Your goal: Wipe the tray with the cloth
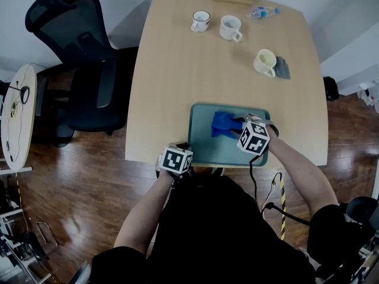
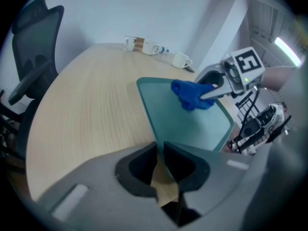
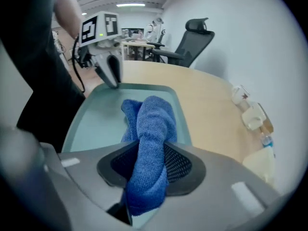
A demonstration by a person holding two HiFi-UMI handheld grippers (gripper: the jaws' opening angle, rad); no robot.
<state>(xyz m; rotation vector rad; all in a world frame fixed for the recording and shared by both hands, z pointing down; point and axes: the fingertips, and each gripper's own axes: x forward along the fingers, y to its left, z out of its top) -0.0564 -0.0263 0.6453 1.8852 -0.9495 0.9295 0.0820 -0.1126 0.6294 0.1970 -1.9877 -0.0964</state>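
Resting on the tray [image 1: 219, 149], cloth [image 1: 224, 123] clears every edge.

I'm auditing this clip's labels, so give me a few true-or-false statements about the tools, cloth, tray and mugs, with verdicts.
1. The right tool grips a blue cloth on the tray. True.
2. The left tool clamps the tray's rim. True.
3. A mug stands on the tray. False: the three mugs stand on the table beyond it.
4. The blue cloth covers the whole tray. False: it is bunched, and most of the tray is bare.
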